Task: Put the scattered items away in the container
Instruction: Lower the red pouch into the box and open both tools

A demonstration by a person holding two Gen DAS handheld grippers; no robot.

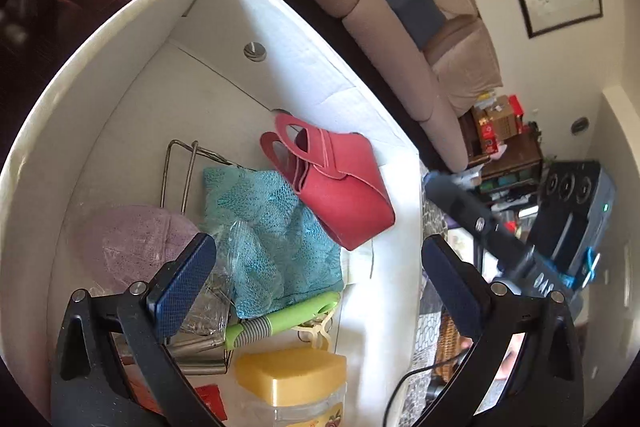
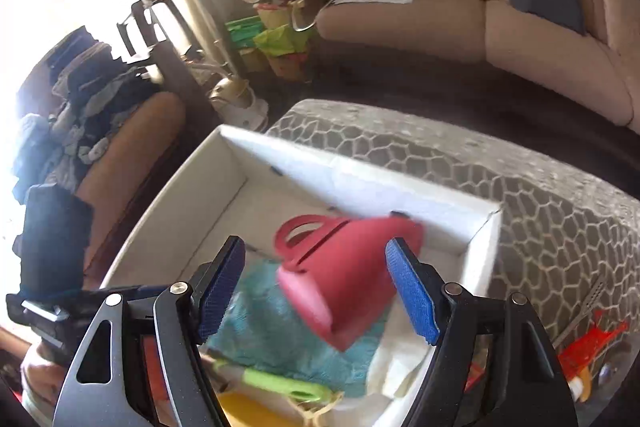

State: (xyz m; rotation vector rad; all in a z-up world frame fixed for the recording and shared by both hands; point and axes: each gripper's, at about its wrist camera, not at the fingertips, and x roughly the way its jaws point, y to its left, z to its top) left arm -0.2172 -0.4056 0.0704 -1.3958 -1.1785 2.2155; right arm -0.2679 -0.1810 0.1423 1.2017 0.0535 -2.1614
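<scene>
A white box (image 1: 120,39) holds a red bag (image 1: 340,183), a teal cloth (image 1: 272,227), a lilac cloth (image 1: 132,247), a green-handled peeler (image 1: 280,323), a wire rack (image 1: 180,163) and a yellow-lidded jar (image 1: 292,375). My left gripper (image 1: 316,291) is open and empty above the box contents. My right gripper (image 2: 316,287) is open over the box (image 2: 360,183); the red bag (image 2: 344,275) shows blurred between and beyond its fingers, free of them, above the teal cloth (image 2: 280,331). The peeler also shows in the right wrist view (image 2: 288,385).
The box sits on a grey patterned ottoman (image 2: 520,187). Red and orange items (image 2: 588,347) and a metal utensil (image 2: 588,307) lie on the ottoman right of the box. A beige sofa (image 2: 500,23) stands behind. The right gripper's body (image 1: 520,251) shows beside the box.
</scene>
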